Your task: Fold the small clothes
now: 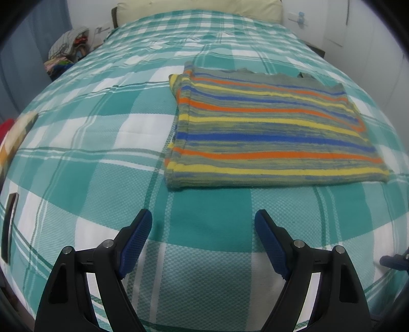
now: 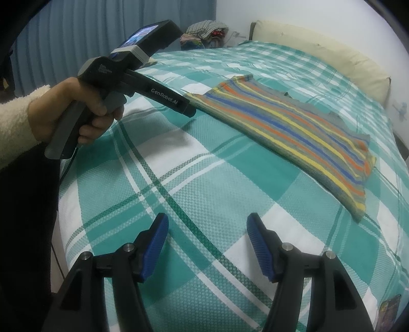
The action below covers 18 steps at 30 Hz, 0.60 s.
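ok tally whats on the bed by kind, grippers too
striped garment, folded: 1
pillow: 1
grippers, left gripper and right gripper, both open and empty: 2
total: 4

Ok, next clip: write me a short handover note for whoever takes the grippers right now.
Left gripper: open, nothing between the jaws, above bare bedspread short of the garment.
Right gripper: open, empty, also above bare bedspread.
Left hand: gripping its tool's handle.
Striped garment: lies flat on the checked bedspread as a neat rectangle, left edge doubled over; neither gripper touches it.
Done: it looks at least partly folded.
Left: probably another fold or moving it aside. A heap of clothes sits beside the far end of the bed, possibly next in line.
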Motion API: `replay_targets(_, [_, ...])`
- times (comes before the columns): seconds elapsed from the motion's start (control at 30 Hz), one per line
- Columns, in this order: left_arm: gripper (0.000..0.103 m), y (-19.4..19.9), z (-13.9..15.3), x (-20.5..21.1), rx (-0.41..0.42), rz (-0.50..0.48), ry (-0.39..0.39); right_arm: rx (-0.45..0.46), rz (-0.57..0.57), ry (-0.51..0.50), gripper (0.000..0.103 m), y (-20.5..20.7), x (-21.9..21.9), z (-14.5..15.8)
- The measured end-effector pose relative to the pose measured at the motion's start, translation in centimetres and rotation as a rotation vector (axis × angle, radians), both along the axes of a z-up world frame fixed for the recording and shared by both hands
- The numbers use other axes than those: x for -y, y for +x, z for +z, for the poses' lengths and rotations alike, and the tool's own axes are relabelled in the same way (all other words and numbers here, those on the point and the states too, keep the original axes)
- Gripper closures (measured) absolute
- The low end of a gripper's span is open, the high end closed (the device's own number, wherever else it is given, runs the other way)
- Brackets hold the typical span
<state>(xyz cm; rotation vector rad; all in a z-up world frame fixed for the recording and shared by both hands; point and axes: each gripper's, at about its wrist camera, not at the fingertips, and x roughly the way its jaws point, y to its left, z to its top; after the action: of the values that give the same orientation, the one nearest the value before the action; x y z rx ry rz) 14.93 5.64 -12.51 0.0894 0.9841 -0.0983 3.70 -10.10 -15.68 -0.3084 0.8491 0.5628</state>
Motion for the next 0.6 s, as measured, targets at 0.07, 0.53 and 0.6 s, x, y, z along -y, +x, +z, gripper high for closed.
replay_targets(0.07, [0.019,0.00,0.01,-0.01,0.000,0.000,-0.001,0.000,0.000,0.000,0.039,-0.01,-0.03,-0.01])
replay_targets(0.53, [0.019,-0.09,0.09,0.10,0.002,-0.009,0.003,-0.005,0.004,-0.005,0.039,0.04,-0.12,-0.20])
replay_targets(0.6, [0.019,-0.10,0.09,0.12,0.002,-0.008,0.004,-0.007,0.005,-0.006,0.039,0.02,-0.14,-0.24])
